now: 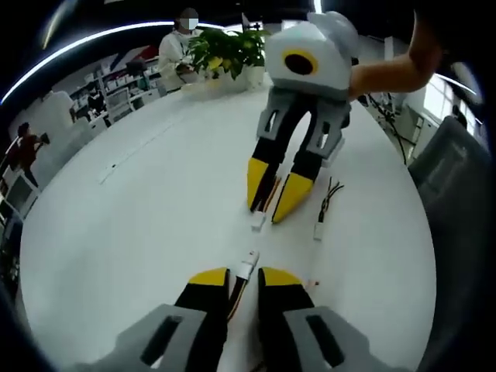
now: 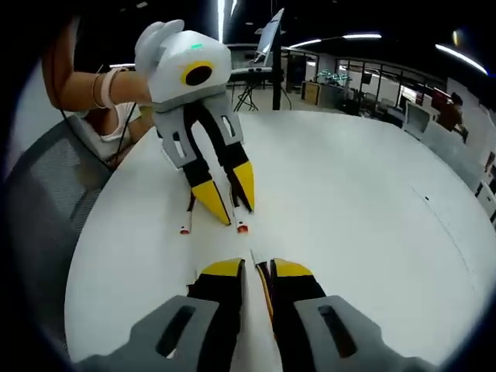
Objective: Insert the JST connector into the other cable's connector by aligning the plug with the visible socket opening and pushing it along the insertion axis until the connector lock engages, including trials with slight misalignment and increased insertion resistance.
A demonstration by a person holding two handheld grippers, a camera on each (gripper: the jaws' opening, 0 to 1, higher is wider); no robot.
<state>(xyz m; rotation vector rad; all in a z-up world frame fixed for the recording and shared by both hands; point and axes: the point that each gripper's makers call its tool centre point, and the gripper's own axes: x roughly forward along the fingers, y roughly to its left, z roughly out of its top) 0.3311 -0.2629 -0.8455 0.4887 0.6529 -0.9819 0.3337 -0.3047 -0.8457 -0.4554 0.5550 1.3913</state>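
Observation:
My left gripper (image 1: 244,277) is shut on a cable whose white JST connector (image 1: 246,269) sticks out just past the yellow fingertips. Facing it, my right gripper (image 1: 267,211) comes down from the top, shut on a second cable with a white connector (image 1: 258,221) at its tips. The two connectors point at each other with a short gap between them, roughly in line. In the right gripper view my right gripper (image 2: 256,270) pinches thin wires, and my left gripper (image 2: 236,213) holds its connector (image 2: 242,227) low over the white table (image 2: 364,201).
A loose spare cable (image 1: 318,231) with black wires lies just right of the right gripper, also seen as the spare cable (image 2: 185,229). Potted plants (image 1: 225,50) stand at the table's far edge. A grey chair (image 1: 457,170) stands beside the table.

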